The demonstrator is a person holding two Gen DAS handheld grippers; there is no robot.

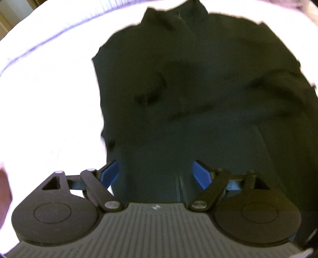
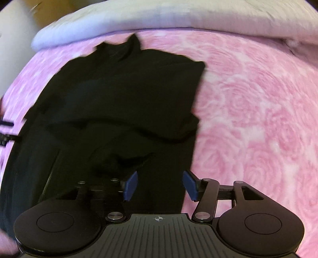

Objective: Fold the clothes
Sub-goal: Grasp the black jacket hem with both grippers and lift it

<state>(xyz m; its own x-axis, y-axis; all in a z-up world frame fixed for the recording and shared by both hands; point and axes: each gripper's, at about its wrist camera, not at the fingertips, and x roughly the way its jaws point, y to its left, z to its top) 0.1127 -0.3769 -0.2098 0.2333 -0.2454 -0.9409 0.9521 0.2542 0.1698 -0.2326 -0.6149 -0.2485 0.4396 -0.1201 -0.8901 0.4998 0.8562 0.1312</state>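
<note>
A black garment [image 2: 119, 95] with a raised collar lies spread on a pink rose-patterned blanket [image 2: 258, 119]. Its collar end points toward a pale, whitish ribbed cover [image 2: 178, 17] bunched along the far edge of the blanket. Its sleeves appear folded across the body, forming thick ridges of cloth over the chest, though blur and the dark fabric make the exact layering hard to read.

In the left wrist view the left gripper [image 1: 159, 172] hangs above the lower part of the garment, its blue pads [image 1: 110, 172] standing wide apart with only flat cloth showing below the gap; nothing is pinched between them. A seam or zip line runs up the cloth just between the fingers. The surface to the left is washed out to white by glare, so its pattern is lost there.

In the right wrist view the right gripper [image 2: 161, 184] is over the garment's right edge, where black cloth meets pink blanket. Its jaws are parted to a moderate width and grip nothing; the right-hand pad is over the border of the cloth and the left-hand pad over the folded cloth.

At the far left edge of that view a dark piece of the other tool's hardware [image 2: 6, 131] pokes in. A brown box-like shape [image 2: 49, 12] sits beyond the pale cover.
</note>
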